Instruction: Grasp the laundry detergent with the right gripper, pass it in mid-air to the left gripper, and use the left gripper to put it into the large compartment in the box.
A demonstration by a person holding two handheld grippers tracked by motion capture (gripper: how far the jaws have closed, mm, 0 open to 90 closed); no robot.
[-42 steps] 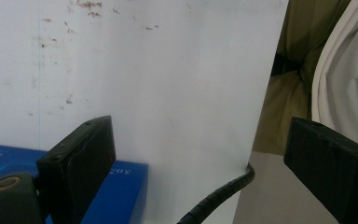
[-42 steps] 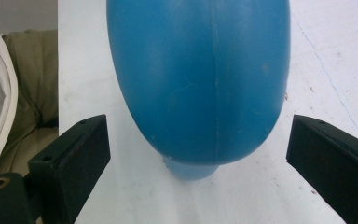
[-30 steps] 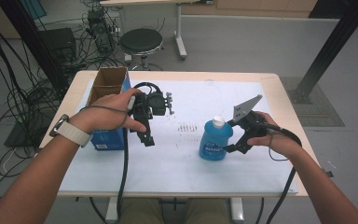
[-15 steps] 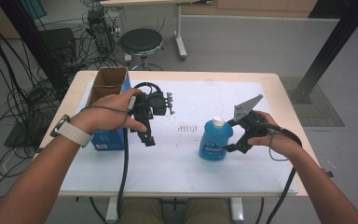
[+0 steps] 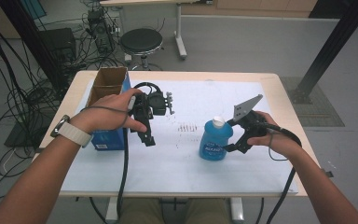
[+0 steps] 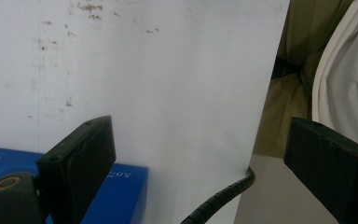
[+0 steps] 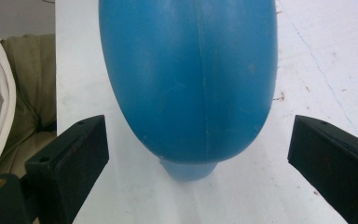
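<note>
While the right hand-held gripper [image 5: 227,136] sits at the blue bottle [image 5: 213,140] right of centre in the high view, its jaws are spread wide on either side of the bottle's body, and in the right gripper view neither pad touches the plastic [image 7: 189,79]. The bottle stands upright on the white sheet covering the counter [image 5: 270,100], its white cap up. Judging by this, the approach is done and the grasp itself is not: the jaws have yet to close on the bottle, and any lift or carry is yet to come.

At left of centre in the high view, the left hand-held gripper [image 5: 145,135] is held just beside the blue cardboard box [image 5: 108,112], whose top is open. Its jaws are spread too, with nothing between them; the left gripper view looks past them at bare white sheet and a corner of the box [image 6: 121,186]. If the box is where the bottle goes, that step is untouched.
</note>
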